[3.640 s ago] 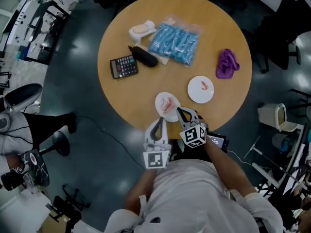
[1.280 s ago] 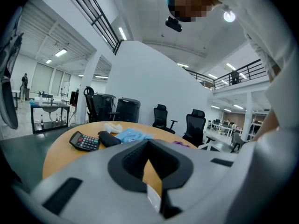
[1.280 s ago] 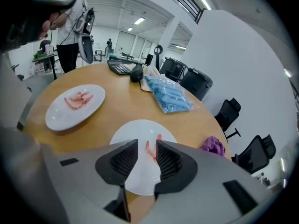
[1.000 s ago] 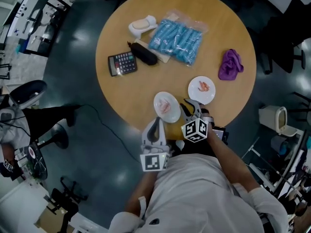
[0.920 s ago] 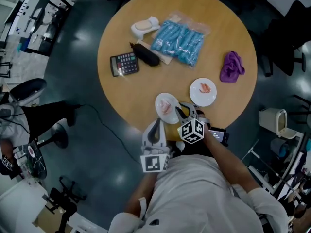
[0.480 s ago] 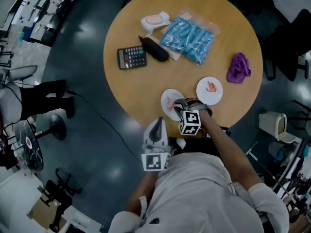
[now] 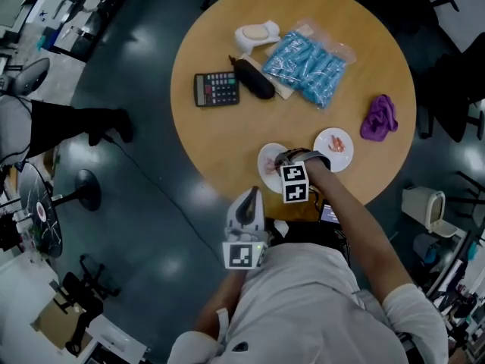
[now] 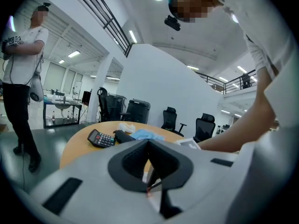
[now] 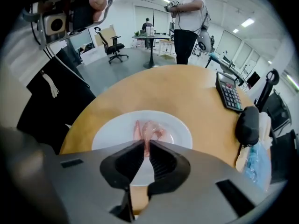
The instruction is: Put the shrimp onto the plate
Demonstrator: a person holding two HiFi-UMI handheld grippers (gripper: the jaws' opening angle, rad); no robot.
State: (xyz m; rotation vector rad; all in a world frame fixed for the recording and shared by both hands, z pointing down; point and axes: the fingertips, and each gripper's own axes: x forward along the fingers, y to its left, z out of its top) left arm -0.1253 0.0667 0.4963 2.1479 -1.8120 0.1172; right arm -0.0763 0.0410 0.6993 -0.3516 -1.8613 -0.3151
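Note:
Two white plates lie near the front edge of the round wooden table (image 7: 227,135). The near plate (image 7: 265,176) (image 9: 112,129) holds a small heap of pink shrimp (image 9: 150,130). The plate to its right (image 7: 327,153) carries one shrimp (image 7: 337,145). My right gripper (image 7: 283,161) (image 9: 145,146) points steeply down over the near plate. Its jaws have just been closing, and the tips now pinch the near end of a shrimp. My left gripper (image 7: 250,192) (image 8: 148,142) hangs shut and empty off the table's front edge.
Further back on the table lie a calculator (image 7: 216,89), a black case (image 7: 254,82), a blue packet (image 7: 312,63), a white object (image 7: 258,35) and a purple cloth (image 7: 379,117). A person (image 7: 45,123) stands on the floor to the left.
My right gripper has swung left from between the plates to above the near plate, tipped downward and narrowed its jaws around a shrimp. The left gripper has stayed put.

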